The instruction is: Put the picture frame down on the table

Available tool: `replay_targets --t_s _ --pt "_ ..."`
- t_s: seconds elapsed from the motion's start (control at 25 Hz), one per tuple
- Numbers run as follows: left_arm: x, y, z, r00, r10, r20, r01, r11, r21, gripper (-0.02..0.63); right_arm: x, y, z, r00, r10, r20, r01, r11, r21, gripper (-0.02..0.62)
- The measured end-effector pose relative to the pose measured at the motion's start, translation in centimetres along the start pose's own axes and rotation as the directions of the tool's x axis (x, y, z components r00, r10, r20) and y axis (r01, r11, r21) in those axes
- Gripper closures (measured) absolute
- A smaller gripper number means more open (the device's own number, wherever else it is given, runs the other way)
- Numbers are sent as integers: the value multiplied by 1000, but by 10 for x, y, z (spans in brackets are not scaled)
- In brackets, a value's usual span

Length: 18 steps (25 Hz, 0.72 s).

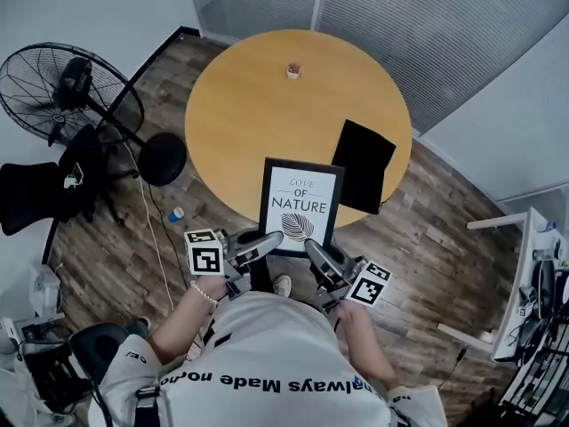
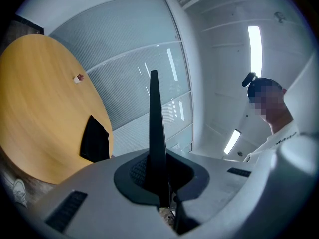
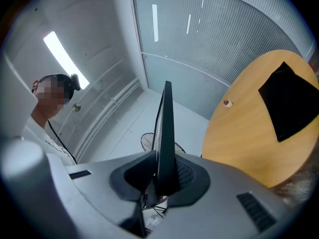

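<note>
A black picture frame (image 1: 300, 205) with a white print and a leaf drawing hangs over the near edge of the round wooden table (image 1: 240, 105). My left gripper (image 1: 270, 239) is shut on its lower left corner, my right gripper (image 1: 311, 248) on its lower right corner. In the left gripper view the frame (image 2: 156, 133) shows edge-on as a thin black blade pinched between the jaws. The right gripper view shows the same frame (image 3: 165, 133) edge-on, clamped in the jaws.
A black cloth (image 1: 364, 165) lies on the table's right side, overhanging the edge. A small cup-like object (image 1: 292, 70) stands near the far side. A floor fan (image 1: 67, 92) and a black chair (image 1: 40, 194) stand to the left, a white desk (image 1: 524, 283) to the right.
</note>
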<state>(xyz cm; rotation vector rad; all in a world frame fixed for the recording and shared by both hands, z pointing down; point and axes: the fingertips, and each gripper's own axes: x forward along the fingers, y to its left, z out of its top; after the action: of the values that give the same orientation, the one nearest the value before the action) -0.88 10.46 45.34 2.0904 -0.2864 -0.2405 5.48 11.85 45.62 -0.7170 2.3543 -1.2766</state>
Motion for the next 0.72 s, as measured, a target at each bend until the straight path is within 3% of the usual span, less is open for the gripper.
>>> replay_targets --t_s 0.36,0.72 --pt "-14 50 76 1000 -10 -6 10 1000 -24 566 80 -30 30 1000 -28 2 28 1000 9 523" --pt "-8 53 99 1000 -17 -15 17 1000 -8 566 95 -31 48 999 -28 18 28 1000 -3 523"
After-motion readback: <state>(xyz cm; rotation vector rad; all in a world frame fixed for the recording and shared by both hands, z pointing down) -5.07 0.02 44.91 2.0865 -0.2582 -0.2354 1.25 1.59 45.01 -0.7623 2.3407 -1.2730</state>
